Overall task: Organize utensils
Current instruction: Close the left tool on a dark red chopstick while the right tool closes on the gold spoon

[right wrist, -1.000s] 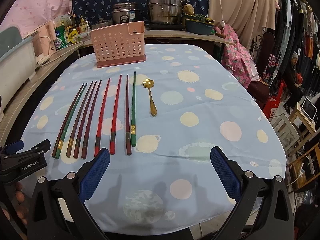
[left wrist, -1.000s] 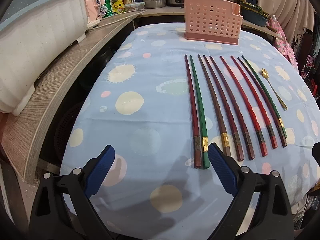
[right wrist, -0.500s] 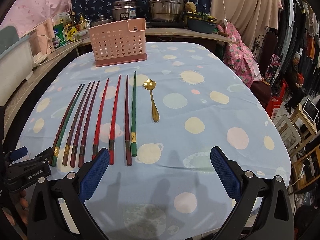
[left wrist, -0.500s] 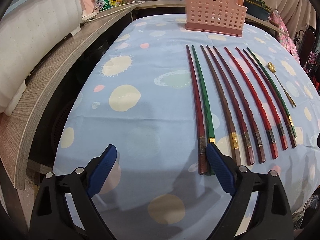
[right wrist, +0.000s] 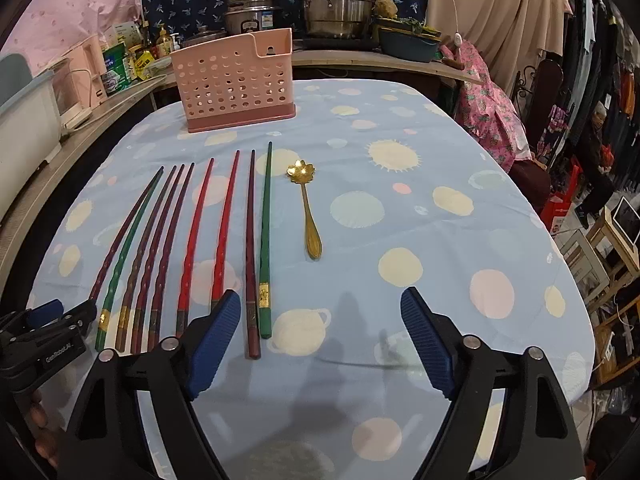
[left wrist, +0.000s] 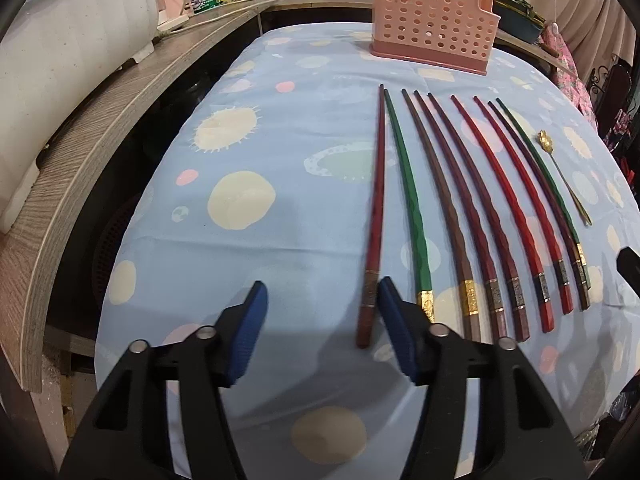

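Observation:
Several chopsticks lie side by side on the blue spotted tablecloth point(left wrist: 280, 240), thick ends toward me. My left gripper point(left wrist: 322, 320) is open and low over the cloth; the leftmost dark red chopstick point(left wrist: 374, 220) has its thick end between the fingers, just inside the right fingertip point(left wrist: 394, 320). The green chopstick point(left wrist: 412, 208) lies just outside it. A gold spoon point(right wrist: 306, 204) lies right of the row. A pink perforated utensil holder point(right wrist: 236, 80) stands at the far end. My right gripper point(right wrist: 320, 328) is open and empty near the front edge, and the left gripper point(right wrist: 48, 328) shows in its view.
A wooden counter point(left wrist: 100, 128) with a white appliance point(left wrist: 60, 40), bottles and pots runs along the left and back. A chair with pink cloth point(right wrist: 492, 116) and clothes racks stand to the right of the table.
My left gripper has moved forward and down to the leftmost chopstick's thick end and its jaws have narrowed. My right gripper has moved forward slightly.

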### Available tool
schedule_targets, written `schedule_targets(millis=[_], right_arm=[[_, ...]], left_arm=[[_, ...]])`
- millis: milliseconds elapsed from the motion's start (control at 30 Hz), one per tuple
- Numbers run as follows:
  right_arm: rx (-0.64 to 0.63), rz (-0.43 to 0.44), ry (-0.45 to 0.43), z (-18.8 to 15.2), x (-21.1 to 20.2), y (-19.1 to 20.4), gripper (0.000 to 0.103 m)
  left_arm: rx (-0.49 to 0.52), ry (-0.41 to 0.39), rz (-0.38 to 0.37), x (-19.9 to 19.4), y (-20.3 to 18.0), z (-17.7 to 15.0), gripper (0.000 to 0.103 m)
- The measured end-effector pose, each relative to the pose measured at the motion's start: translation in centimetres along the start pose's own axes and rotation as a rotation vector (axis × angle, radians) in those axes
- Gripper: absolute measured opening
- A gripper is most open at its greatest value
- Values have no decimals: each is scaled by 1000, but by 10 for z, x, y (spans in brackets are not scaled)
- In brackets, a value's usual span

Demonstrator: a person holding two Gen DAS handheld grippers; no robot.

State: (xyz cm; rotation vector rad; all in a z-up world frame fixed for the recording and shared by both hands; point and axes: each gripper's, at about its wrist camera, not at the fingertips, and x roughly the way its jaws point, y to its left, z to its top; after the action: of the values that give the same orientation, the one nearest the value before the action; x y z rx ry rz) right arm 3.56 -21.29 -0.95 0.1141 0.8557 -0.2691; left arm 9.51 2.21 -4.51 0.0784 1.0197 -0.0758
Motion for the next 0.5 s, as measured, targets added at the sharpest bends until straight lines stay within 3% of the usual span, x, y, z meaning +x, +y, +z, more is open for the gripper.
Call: schedule_targets(millis=[200,500], right_arm=[[43,32,22,18,29,-12,45],[117,140,81,25,63,-19,24]], left_arm=[[-2,6,-8,3,-1,7,17],[-4,1,10,5,-2,8,15]])
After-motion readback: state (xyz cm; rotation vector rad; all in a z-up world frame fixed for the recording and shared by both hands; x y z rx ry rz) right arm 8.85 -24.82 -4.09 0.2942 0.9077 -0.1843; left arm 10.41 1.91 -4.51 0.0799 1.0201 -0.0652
